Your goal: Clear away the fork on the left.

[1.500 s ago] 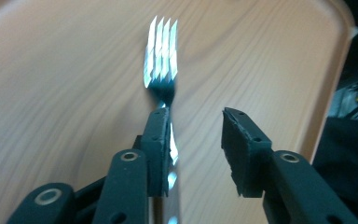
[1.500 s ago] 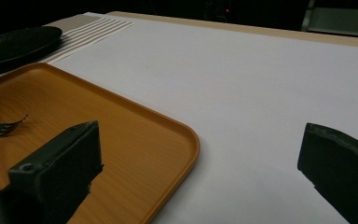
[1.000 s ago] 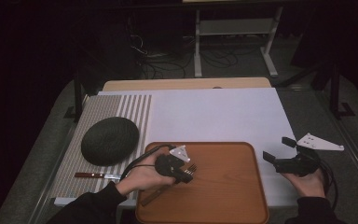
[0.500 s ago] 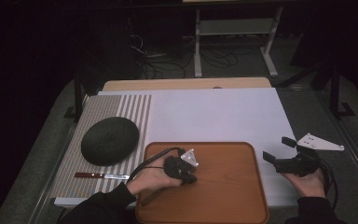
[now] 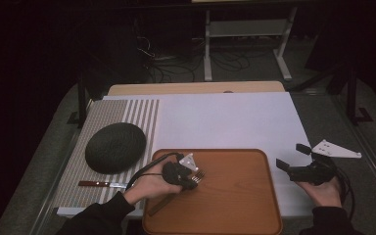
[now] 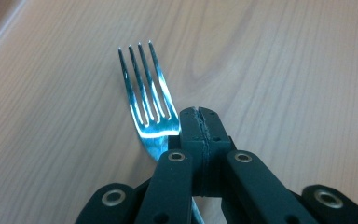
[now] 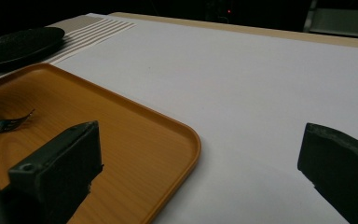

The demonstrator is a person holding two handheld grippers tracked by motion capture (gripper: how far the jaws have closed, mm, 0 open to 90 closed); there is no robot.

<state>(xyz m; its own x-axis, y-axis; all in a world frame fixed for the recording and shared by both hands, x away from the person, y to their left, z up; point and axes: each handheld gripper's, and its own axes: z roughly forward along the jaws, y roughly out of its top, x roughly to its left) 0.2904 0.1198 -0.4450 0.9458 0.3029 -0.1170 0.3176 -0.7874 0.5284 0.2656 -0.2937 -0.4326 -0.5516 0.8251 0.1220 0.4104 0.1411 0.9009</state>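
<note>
Left gripper (image 5: 192,179) over the near-left part of the wooden tray (image 5: 245,215), jaws pressed together on the neck of a metal fork (image 6: 145,100); tines point away from the jaws and lie low over the tray's wood grain, whether touching it cannot be told. Fork handle trails back toward the tray's near-left corner under the left hand (image 5: 149,185). Right gripper (image 5: 293,157) held off the tray's right edge, over the white mat's near-right corner, jaws spread wide with nothing between them; right hand (image 5: 323,188) sits at the table's near-right edge. In the right gripper view the tray's rounded far-right corner lies between the two jaws, bare mat beyond it. Around: dark round woven mat (image 5: 115,147) on a striped placemat (image 5: 142,115) at the table's left side, well apart from the fork; a knife (image 5: 100,184) with a reddish handle lies on the placemat's near edge, just left of the tray and close by the left forearm. Nothing stands between fork and the open tray surface to its right. Surface: white mat (image 5: 225,120) covering most of the table, a light wooden strip (image 5: 196,88) along the far edge. Room: dark, grey floor, cables and a metal-legged frame (image 5: 247,34) behind the table.
</note>
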